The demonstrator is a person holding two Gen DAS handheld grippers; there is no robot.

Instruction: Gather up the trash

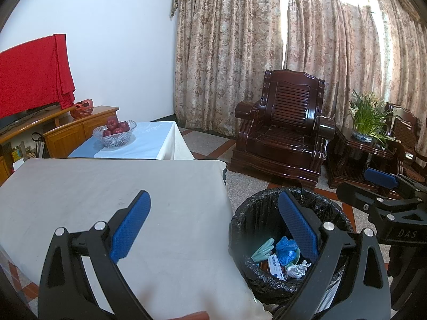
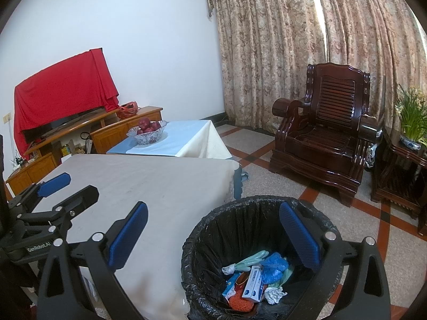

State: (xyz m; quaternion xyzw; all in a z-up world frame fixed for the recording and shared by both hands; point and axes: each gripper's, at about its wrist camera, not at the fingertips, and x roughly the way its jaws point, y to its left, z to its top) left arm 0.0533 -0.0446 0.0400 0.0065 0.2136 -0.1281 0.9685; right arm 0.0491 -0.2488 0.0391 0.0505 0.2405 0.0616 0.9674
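Right-wrist view: we hold the right gripper (image 2: 213, 240) spread wide and empty over the round black-lined trash bin (image 2: 208, 229), where the crumpled paper, blue bag and white carton (image 2: 254, 284) lie. Beside the bin, our left gripper (image 1: 213, 226) also gapes empty. We risk snagging the liner on a low finger.

Blue-padded black tongs (image 2: 213, 240), a black-lined bin (image 2: 202, 240) holding blue, mint and orange scraps, a cream table (image 2: 149, 184), a red cloth (image 2: 61, 88), floral beige curtains (image 2: 320, 53).
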